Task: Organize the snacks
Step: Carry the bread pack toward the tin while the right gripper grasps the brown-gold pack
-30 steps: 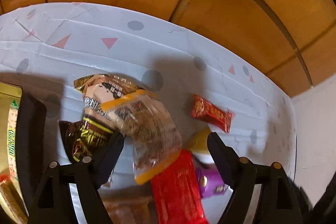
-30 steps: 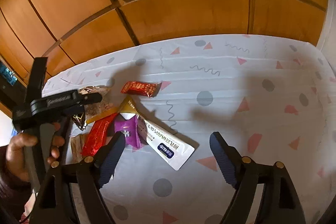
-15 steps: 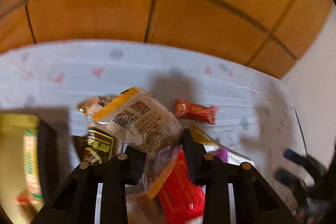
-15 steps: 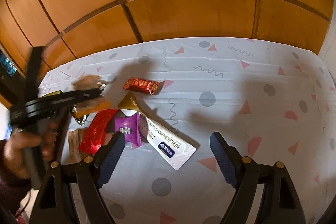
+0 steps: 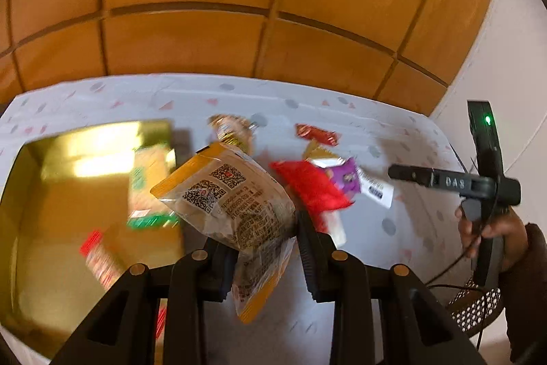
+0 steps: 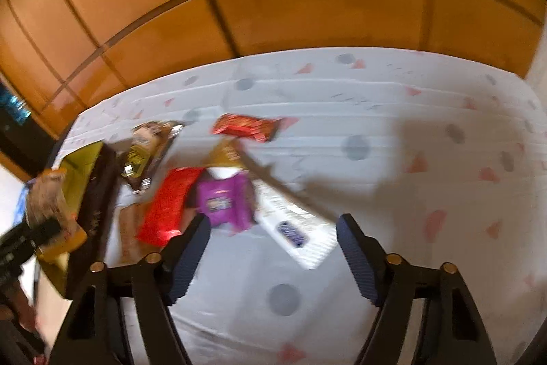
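My left gripper (image 5: 265,248) is shut on a clear snack bag with yellow edges (image 5: 232,197) and holds it in the air beside the gold box (image 5: 51,194); the bag also shows in the right wrist view (image 6: 51,207). My right gripper (image 6: 271,248) is open and empty above the tablecloth, just in front of a purple packet (image 6: 222,200) and a white bar (image 6: 294,228). A red packet (image 6: 171,204), a small red bar (image 6: 246,125), a gold packet (image 6: 224,153) and a dark brown packet (image 6: 143,153) lie beyond.
The gold box holds a green-and-yellow packet (image 5: 150,183) and a red-tipped one (image 5: 99,255). A white patterned cloth (image 6: 393,187) covers the table. A wooden panelled wall (image 6: 273,5) stands behind it. A white wall (image 5: 512,57) is at the right.
My left gripper closed on the clear snack bag, lifted it off the pile and swung left towards the gold box. My right gripper moved closer to the purple packet and white bar.
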Available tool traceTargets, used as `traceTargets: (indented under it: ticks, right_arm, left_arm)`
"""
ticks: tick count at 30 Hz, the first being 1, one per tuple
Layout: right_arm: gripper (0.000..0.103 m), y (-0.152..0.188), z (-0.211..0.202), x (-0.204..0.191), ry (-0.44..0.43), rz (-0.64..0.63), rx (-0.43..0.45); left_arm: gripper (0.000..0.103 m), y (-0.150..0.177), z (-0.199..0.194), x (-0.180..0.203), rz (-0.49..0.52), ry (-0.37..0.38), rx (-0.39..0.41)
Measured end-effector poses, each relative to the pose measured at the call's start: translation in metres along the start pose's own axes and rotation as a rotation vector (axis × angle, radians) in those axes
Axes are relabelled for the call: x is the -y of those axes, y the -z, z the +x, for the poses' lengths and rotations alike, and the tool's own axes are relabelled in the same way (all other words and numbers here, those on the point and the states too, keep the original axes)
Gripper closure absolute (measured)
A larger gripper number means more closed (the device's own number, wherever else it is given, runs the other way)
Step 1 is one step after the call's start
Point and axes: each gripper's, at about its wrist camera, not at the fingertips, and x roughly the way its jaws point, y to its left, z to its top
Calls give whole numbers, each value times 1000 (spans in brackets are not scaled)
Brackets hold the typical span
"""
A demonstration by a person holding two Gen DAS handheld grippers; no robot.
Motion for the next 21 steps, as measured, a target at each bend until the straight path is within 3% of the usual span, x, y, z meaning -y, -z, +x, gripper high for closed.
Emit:
traceTargets:
  ticks: [7,14,21]
  right_arm:
    - [32,-22,36,-73,-101,-21,-44]
    - [31,-55,100,-121,-164,103,-113]
    - [31,-73,159,-144,-84,194,-170]
  left_arm:
    - [71,24,-28,-39,-104,-20,27]
    - [71,35,-48,-65,-155,-28,70]
    - [71,44,-52,-83,-192,-34,71]
